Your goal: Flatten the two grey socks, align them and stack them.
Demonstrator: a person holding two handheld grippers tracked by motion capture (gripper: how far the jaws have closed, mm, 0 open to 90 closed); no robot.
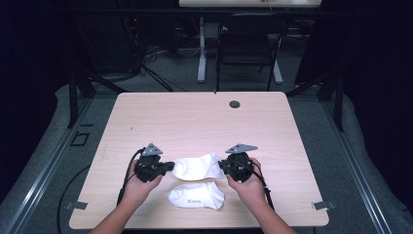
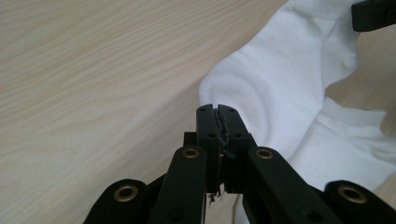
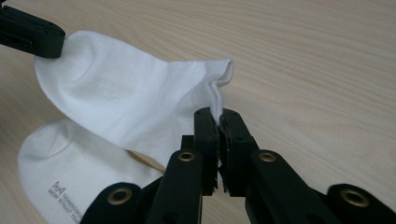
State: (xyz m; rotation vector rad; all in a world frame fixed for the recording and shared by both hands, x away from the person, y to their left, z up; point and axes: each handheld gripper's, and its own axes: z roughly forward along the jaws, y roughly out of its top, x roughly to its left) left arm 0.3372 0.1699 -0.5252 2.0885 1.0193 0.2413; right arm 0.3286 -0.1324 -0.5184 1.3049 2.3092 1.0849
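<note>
On the pale wood desk (image 1: 195, 117) we've got the upper sock (image 1: 197, 166), light and floppy, so both hand-held grippers, left (image 1: 171, 166) and right (image 1: 222, 165), stay off its middle and sit clamped on its ends.

The flat white cotton sock (image 3: 70, 172) lying down and to the left of the right gripper's black fingers (image 3: 205, 135) carries a small grey printed logo, an angular mark like two peaks, with two lines of tiny capital lettering beneath it, too small and blurred to read.
</note>
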